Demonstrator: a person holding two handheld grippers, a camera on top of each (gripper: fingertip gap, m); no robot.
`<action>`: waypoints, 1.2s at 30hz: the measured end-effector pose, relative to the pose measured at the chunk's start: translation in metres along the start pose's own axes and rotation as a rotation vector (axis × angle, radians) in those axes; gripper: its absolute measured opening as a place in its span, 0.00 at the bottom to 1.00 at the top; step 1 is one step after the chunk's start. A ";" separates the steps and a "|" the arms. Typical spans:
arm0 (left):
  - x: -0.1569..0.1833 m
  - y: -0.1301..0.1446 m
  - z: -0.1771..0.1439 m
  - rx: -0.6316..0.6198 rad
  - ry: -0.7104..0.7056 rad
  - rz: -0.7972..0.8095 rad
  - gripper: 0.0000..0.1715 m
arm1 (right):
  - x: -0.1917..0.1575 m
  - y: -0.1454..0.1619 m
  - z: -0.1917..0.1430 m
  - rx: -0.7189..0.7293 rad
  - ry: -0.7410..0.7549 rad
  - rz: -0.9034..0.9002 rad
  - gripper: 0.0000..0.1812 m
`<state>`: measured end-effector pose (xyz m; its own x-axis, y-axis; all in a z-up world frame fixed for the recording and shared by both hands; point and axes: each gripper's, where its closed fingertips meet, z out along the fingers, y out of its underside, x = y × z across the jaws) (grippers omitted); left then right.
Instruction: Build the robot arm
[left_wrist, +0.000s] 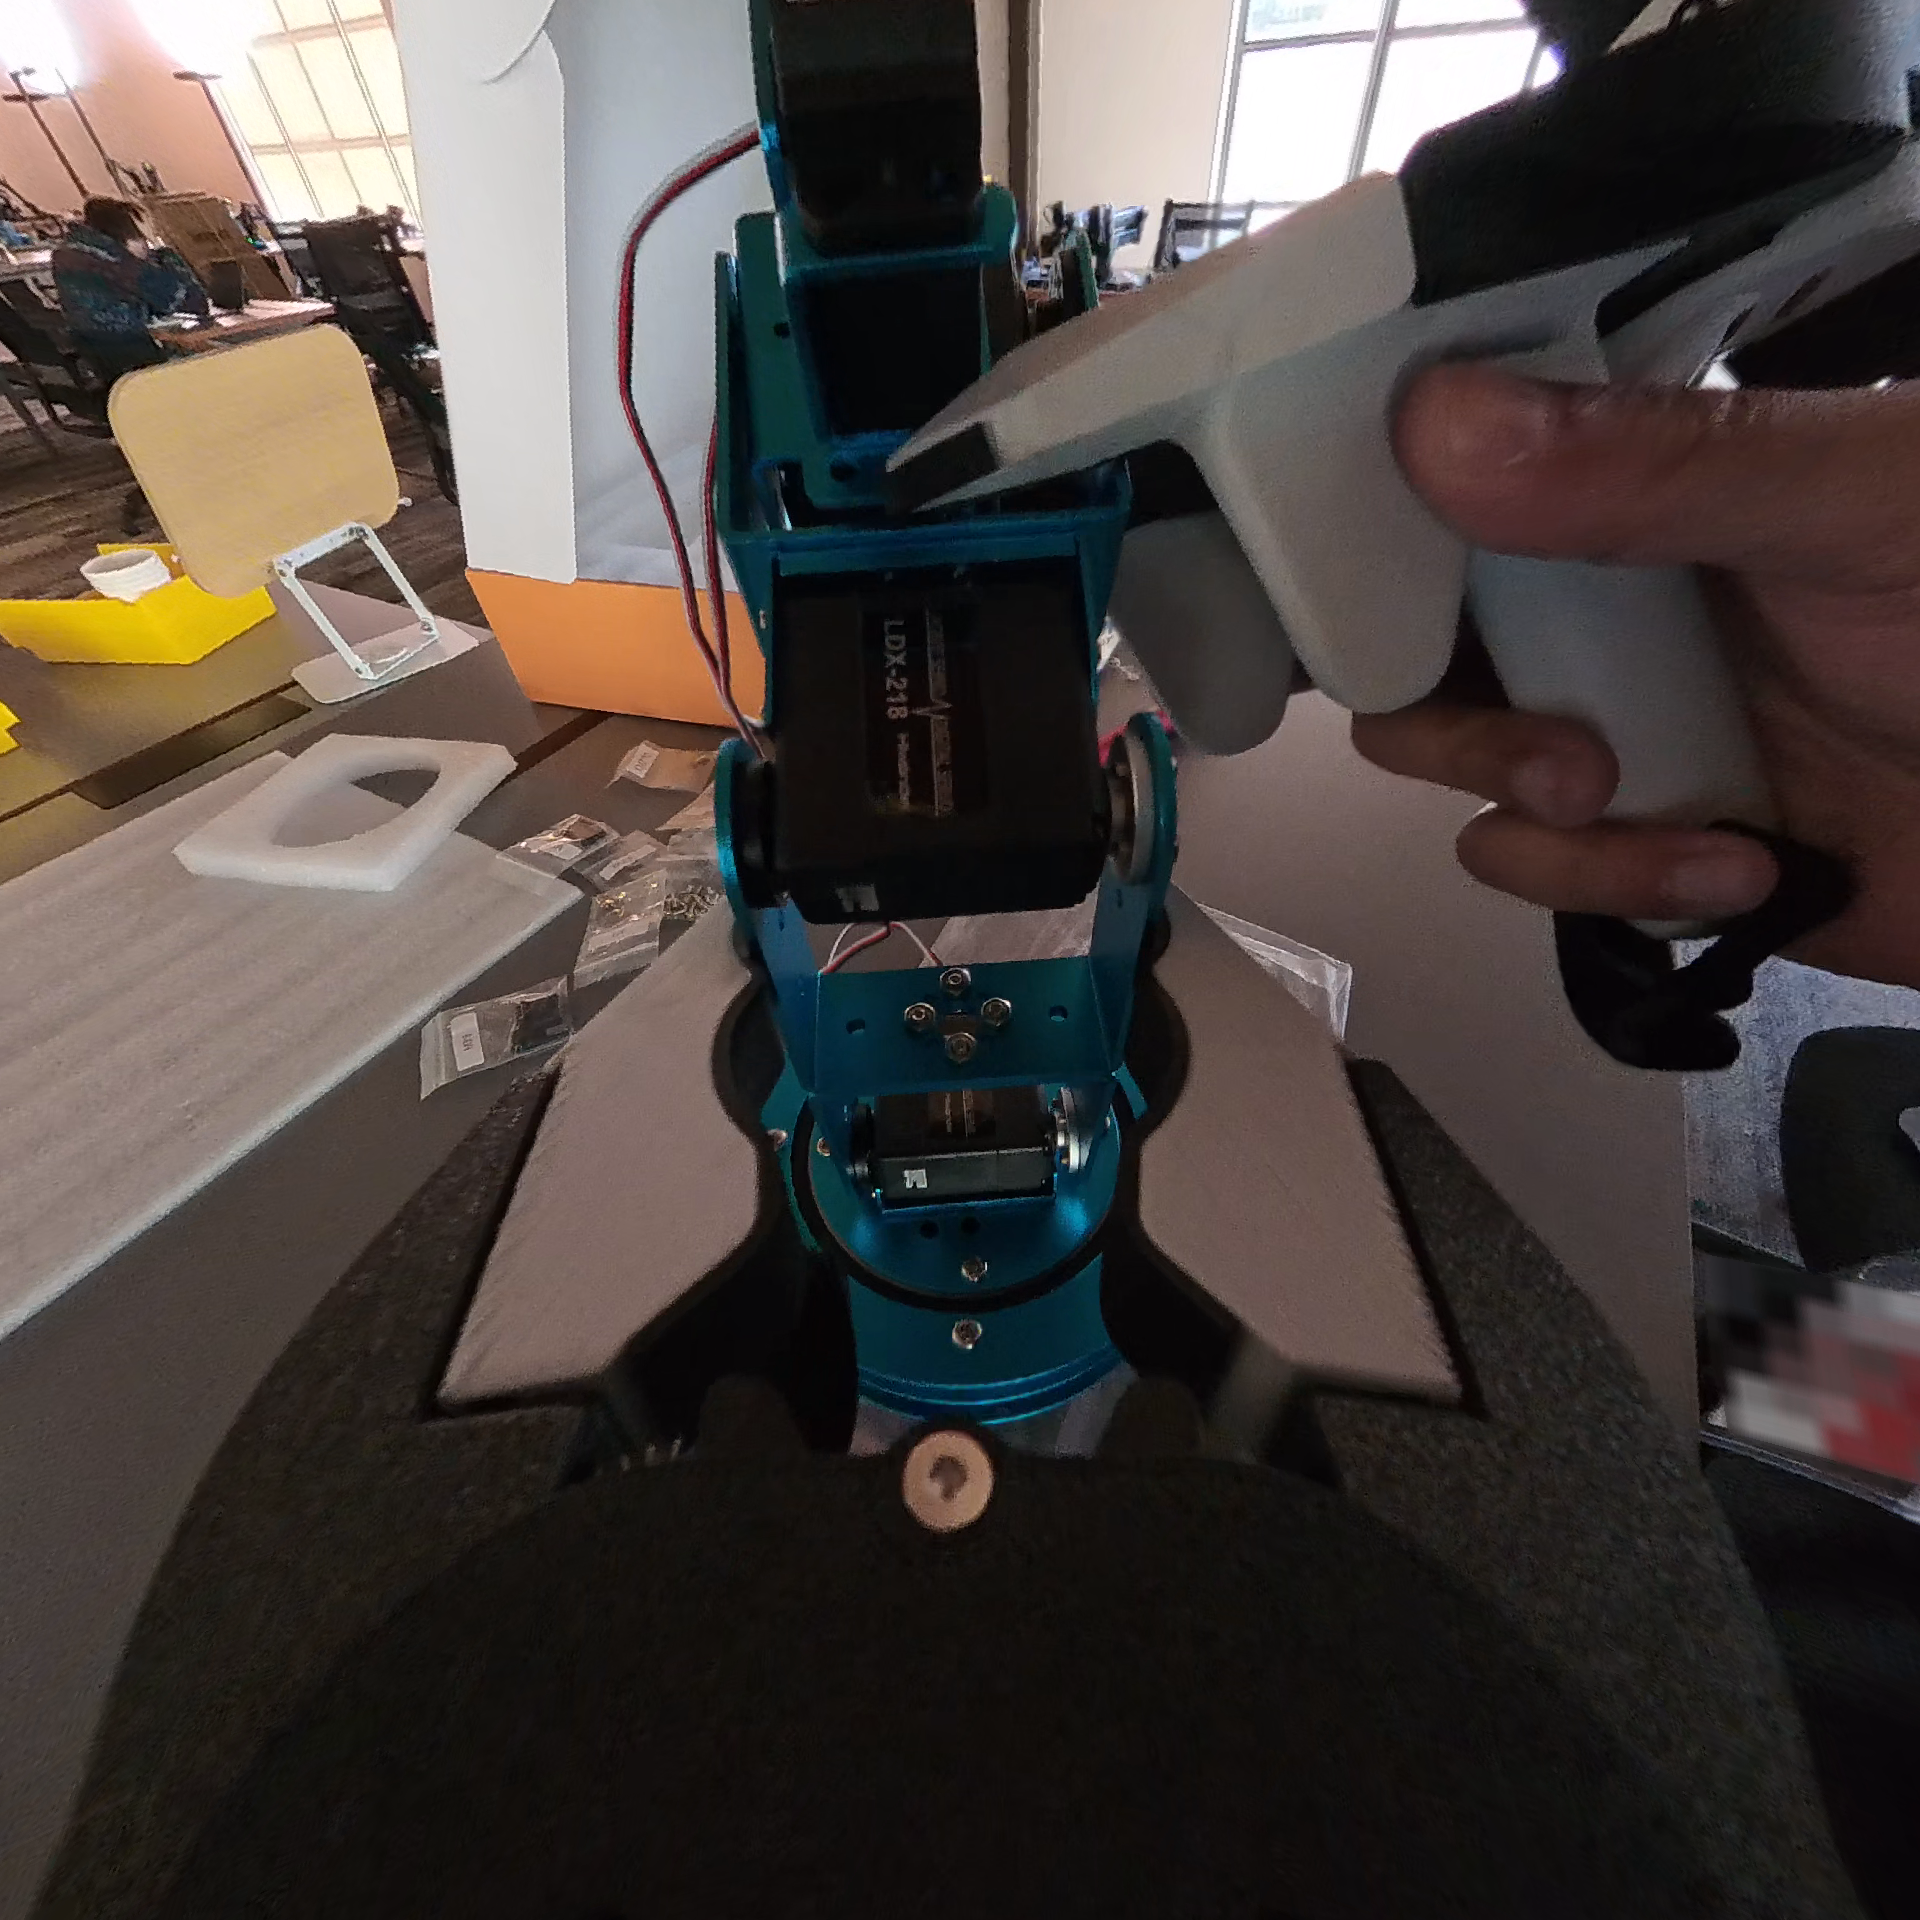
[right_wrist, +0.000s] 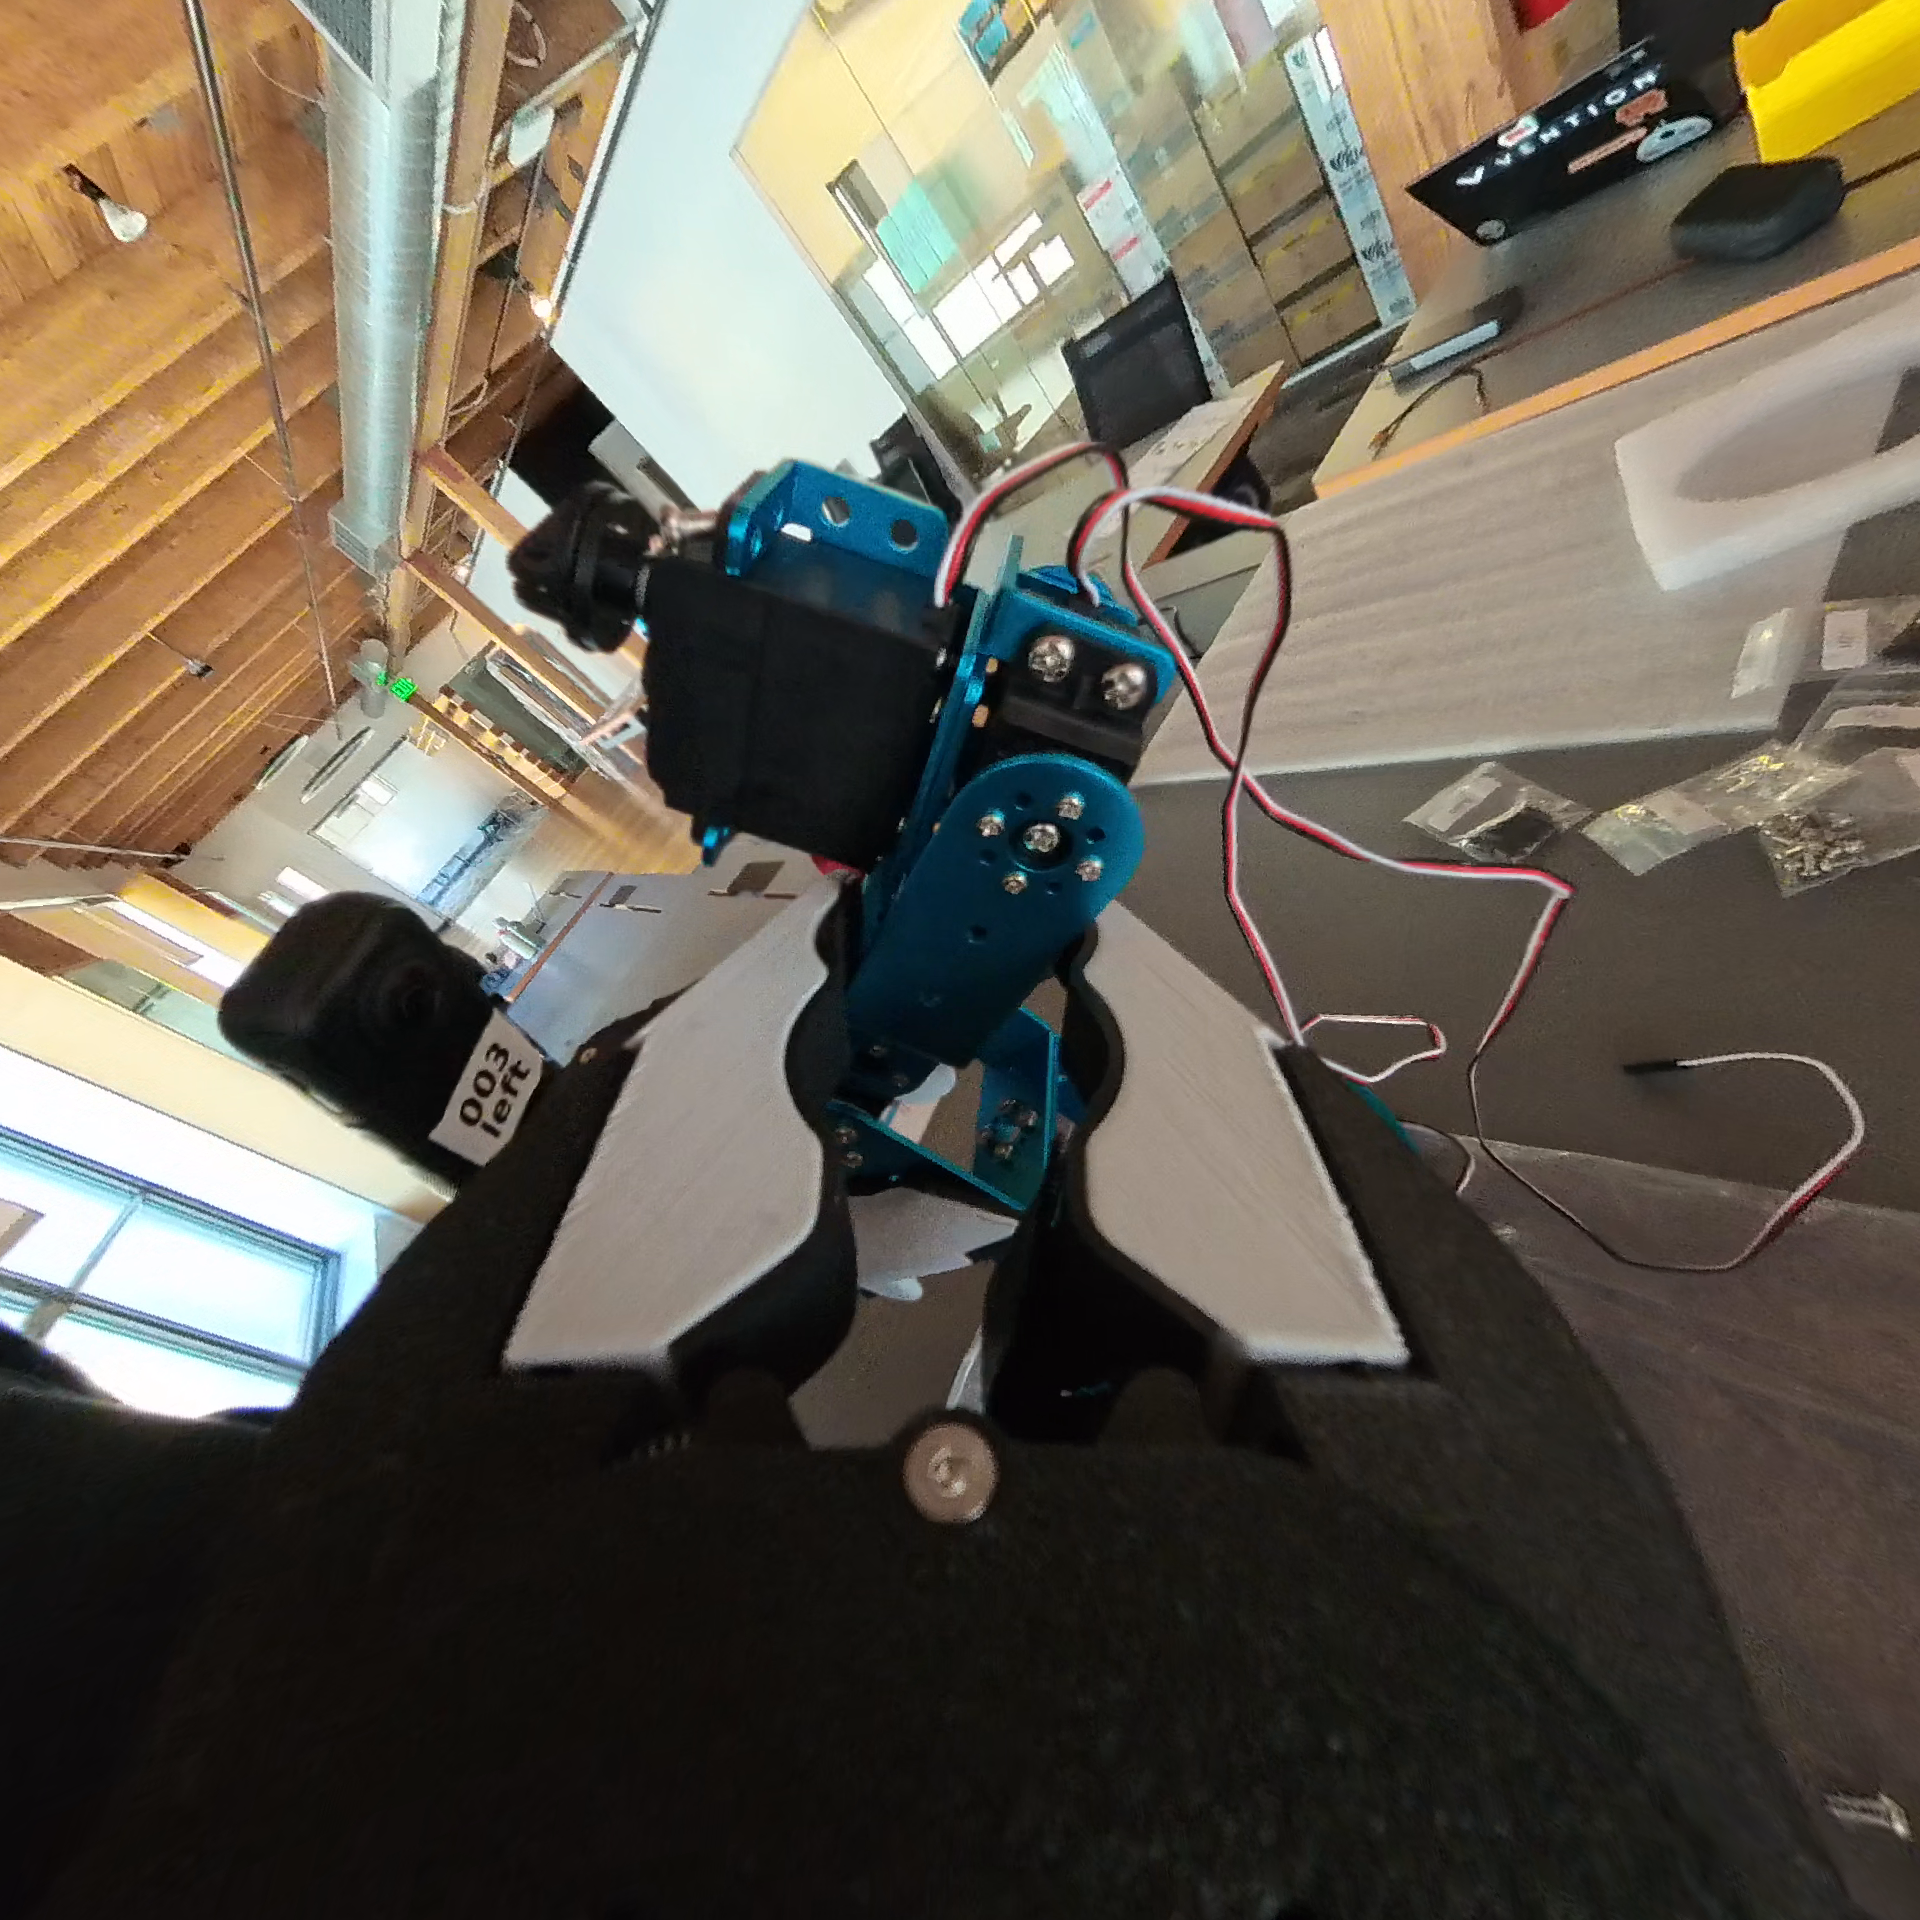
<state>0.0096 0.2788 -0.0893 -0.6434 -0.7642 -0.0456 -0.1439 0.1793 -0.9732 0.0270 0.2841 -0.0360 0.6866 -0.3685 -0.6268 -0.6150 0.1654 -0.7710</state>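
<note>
Blue arm (left_wrist: 940, 748) between both grippers

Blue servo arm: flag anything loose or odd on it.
The red, black and white servo leads hang unplugged off the blue arm, one connector end lying free on the table. Nothing else stands out.

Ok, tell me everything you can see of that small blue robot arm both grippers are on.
The blue robot arm is anodised-looking metal brackets joined by black servos, standing upright on a round blue base. Red, white and black wires trail loose from it onto the table. The left gripper closes around its lower bracket; the right gripper clamps a bracket higher up. It looks part-built.
</note>
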 end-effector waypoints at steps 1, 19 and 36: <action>0.000 0.000 0.000 -0.004 0.001 -0.002 0.39 | 0.000 0.000 0.000 -0.005 0.011 -0.017 0.19; 0.001 0.007 0.001 -0.055 0.022 -0.018 0.39 | -0.008 0.001 0.000 -0.022 0.048 -0.121 0.16; 0.007 0.007 -0.011 -0.195 0.244 0.121 0.38 | -0.015 0.002 -0.015 -0.118 -0.216 -0.063 0.28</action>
<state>-0.0044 0.2821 -0.0942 -0.8224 -0.5633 -0.0795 -0.1819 0.3927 -0.9015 0.0095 0.2764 -0.0270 0.7841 -0.1681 -0.5974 -0.6007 0.0363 -0.7987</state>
